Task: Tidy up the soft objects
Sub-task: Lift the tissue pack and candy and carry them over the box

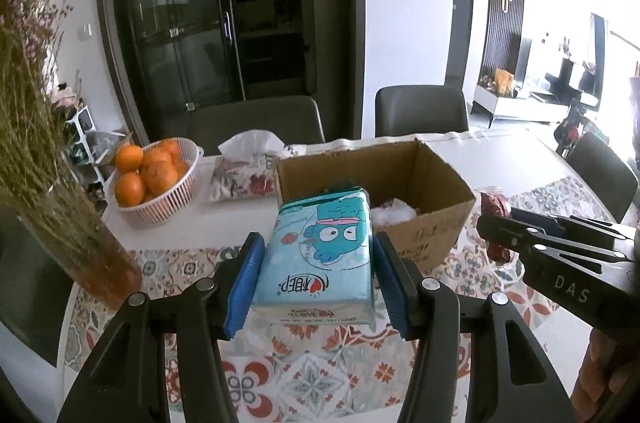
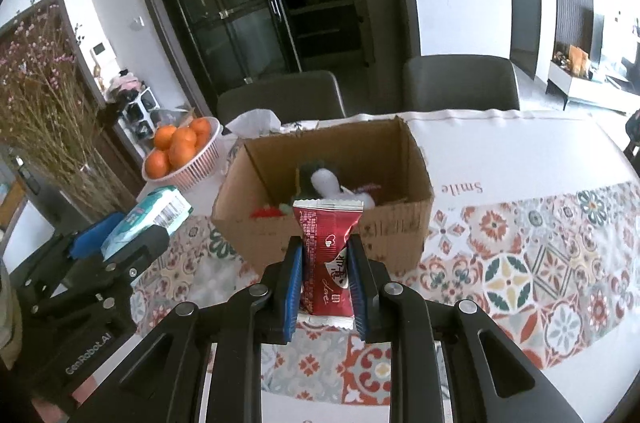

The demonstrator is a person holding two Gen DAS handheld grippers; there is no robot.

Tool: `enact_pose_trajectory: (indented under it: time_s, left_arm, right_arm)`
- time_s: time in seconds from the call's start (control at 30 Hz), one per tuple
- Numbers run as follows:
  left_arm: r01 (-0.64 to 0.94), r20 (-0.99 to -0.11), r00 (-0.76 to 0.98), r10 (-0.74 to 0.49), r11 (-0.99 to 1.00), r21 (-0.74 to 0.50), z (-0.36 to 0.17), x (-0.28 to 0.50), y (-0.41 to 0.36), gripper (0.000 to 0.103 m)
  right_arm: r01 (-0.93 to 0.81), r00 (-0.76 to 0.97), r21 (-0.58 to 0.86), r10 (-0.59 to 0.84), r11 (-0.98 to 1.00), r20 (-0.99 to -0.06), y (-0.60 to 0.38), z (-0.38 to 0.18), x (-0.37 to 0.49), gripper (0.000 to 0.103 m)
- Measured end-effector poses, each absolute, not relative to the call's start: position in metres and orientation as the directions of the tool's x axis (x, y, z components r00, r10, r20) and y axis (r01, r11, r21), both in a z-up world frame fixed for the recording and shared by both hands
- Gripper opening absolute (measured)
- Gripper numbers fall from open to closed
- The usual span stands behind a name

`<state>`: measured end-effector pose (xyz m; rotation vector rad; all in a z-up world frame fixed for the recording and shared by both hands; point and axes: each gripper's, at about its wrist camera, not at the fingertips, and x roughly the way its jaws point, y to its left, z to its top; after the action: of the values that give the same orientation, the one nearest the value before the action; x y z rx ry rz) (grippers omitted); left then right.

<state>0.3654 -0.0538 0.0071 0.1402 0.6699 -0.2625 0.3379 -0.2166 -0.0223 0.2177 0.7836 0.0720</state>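
On our left, the left gripper (image 1: 316, 279) pinches a soft blue tissue pack (image 1: 320, 251) in slick printed plastic, held above the patterned tablecloth (image 1: 312, 371) just short of the open cardboard box (image 1: 436, 223). It could slide out or catch the near wall. The right gripper (image 2: 326, 287) squeezes a crinkly red pouch (image 2: 328, 255); its glossy film could slip too.

Behind two grey upholstered chairs (image 1: 421, 109) stands a tall dark glass-fronted cabinet (image 1: 208, 19) against white walls (image 1: 404, 3), daylight flooding in from the right.
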Motion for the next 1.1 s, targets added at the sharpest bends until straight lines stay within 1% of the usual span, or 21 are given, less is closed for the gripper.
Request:
enact_pose_trajectory:
  time_s: [0.43, 0.77, 1.1]
  left_arm:
    - [0.297, -0.621, 0.758, -0.200, 0.953, 0.055, 0.016, 0.407, -0.070, 0.055]
    - [0.301, -0.632, 0.753, -0.187, 0.951, 0.077, 0.014, 0.441, -0.078, 0.055]
    - [0.315, -0.680, 0.707, -0.196, 0.948, 0.055, 0.000, 0.477, -0.084, 0.055]
  right_arm:
    - [-0.017, 0.719, 0.195, 0.148, 0.981, -0.679, -0.229, -0.009, 0.382, 0.023]
    - [-0.046, 0.727, 0.159, 0.142, 0.986, -0.672, -0.235, -0.002, 0.421, 0.023]
    - [-0.066, 0.694, 0.156, 0.157, 0.986, -0.703, -0.237, -0.011, 0.458, 0.023]
